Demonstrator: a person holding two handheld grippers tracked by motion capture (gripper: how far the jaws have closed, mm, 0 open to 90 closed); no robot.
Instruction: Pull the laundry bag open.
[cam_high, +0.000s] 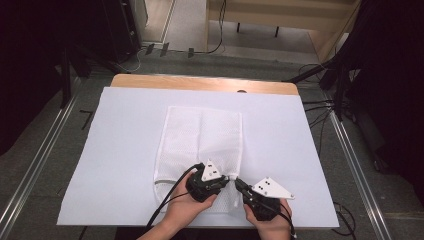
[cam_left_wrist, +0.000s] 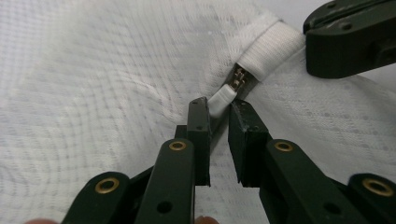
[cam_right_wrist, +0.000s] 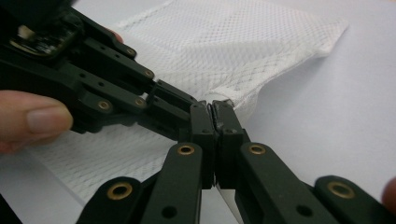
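A white mesh laundry bag (cam_high: 200, 135) lies flat on the white sheet, its zipper end toward me. At the bag's near right corner my left gripper (cam_high: 227, 179) has its jaws closed on the white zipper pull (cam_left_wrist: 223, 97), whose end sits between the tips (cam_left_wrist: 218, 109). Just past the pull, a white fabric band (cam_left_wrist: 273, 49) covers the end of the zipper. My right gripper (cam_high: 237, 182) meets the left one tip to tip and is shut (cam_right_wrist: 215, 109) on the bag's corner edge. The mesh (cam_right_wrist: 243, 51) spreads away behind both grippers.
The white sheet (cam_high: 125, 150) covers most of the wooden table (cam_high: 200, 82). Both hands rest at the near edge. Black stands and cables (cam_high: 320, 107) lie on the floor to the right, and metal rails (cam_high: 45, 150) run along both sides.
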